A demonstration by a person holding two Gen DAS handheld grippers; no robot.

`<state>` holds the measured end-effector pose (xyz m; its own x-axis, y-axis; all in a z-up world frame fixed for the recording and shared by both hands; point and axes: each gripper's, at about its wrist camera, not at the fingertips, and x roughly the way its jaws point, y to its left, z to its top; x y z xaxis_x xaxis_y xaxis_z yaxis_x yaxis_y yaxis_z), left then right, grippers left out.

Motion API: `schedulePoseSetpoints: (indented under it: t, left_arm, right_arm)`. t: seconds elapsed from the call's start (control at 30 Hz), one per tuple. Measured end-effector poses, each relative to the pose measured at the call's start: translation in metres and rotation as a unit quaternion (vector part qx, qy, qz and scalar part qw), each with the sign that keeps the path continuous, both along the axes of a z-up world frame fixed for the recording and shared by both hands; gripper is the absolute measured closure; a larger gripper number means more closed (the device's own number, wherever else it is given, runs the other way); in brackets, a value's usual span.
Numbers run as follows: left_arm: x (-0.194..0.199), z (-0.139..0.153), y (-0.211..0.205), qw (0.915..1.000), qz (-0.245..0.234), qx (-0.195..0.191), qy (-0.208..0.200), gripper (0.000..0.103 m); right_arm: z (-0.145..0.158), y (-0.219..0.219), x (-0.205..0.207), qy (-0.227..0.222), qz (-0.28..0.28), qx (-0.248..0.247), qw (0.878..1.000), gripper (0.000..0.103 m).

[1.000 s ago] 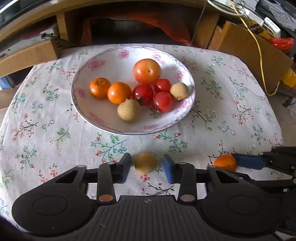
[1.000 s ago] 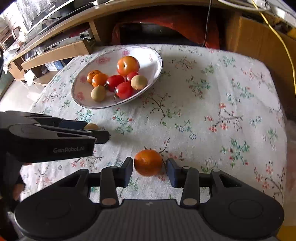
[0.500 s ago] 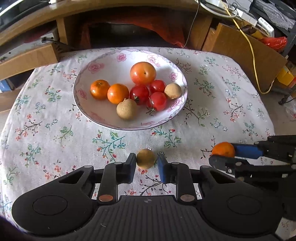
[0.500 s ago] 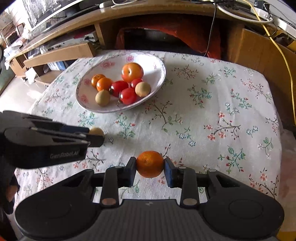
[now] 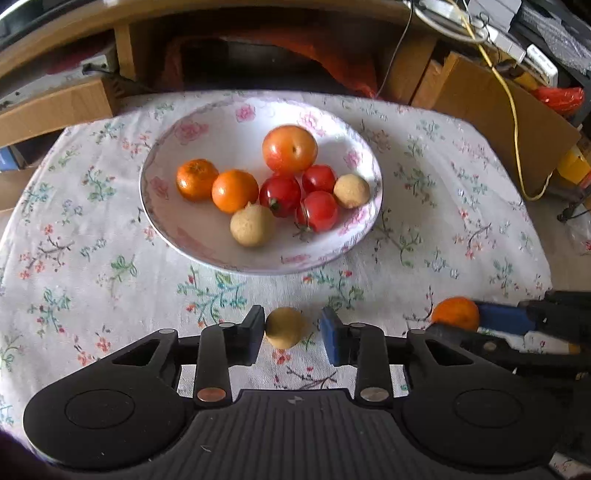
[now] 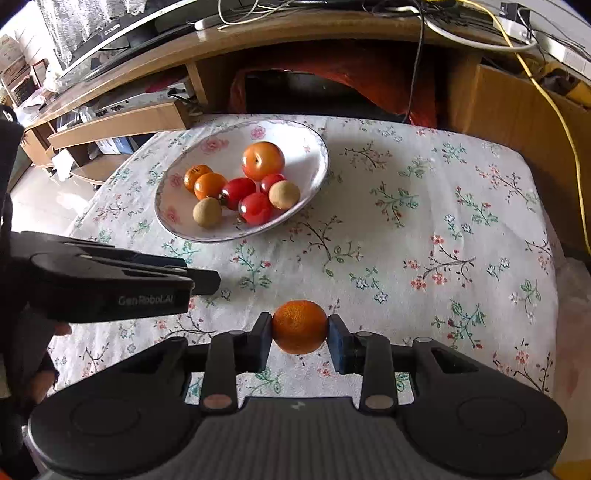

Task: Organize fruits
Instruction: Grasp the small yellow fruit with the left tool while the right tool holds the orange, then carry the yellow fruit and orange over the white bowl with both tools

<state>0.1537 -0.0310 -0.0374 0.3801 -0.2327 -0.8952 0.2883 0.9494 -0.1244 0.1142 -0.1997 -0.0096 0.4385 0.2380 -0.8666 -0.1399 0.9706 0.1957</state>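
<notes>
light: bright daylight | shadows: soft | glare: plate (image 5: 207, 243) washed out | edges: fisheye-bent, dark corners

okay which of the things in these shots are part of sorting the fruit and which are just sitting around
Part of the job:
- floral bowl holding fruit
- tan fruit between the left tool's open fingers, a gap on its right
- orange clamped in the right tool

Just lying about:
- yellow cable
- wooden desk behind the table
- floral tablecloth
</notes>
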Motion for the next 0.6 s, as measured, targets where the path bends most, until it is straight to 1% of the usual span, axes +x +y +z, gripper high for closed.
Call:
schedulePoseSetpoints:
  t: [0.07,0.13,0.17,0.23,0.4,0.6]
  left_arm:
    - [-0.002,-0.003,0.0,0.9999,-0.001,0.01,-0.001,0.063]
    - [-0.002,-0.003,0.001,0.9999,0.004,0.011,-0.002,0.07]
    - [-0.001,-0.002,0.004,0.9999,0.01,0.004,0.0,0.071]
    - [0.0,-0.001,0.006,0.9999,0.016,-0.005,-0.001,0.071]
    - [-0.006,0.011,0.008,0.9998,0.007,-0.012,-0.013,0.071]
    - [-0.009,0.032,0.014,0.9989,0.009,-0.033,-0.033,0.071]
  right_arm:
    - [-0.001,-0.001,0.002,0.002,-0.004,0.0,1.0,0.071]
    - [-0.001,-0.001,0.003,0.001,-0.005,0.0,1.0,0.071]
    - [-0.001,0.0,0.003,0.0,-0.005,0.0,1.0,0.071]
    - [0.0,0.001,0.003,-0.002,-0.002,0.0,1.0,0.071]
    - [0.007,0.004,0.003,-0.015,-0.002,0.001,1.0,0.071]
    - [0.018,0.01,0.009,-0.032,0.001,0.004,0.999,0.071]
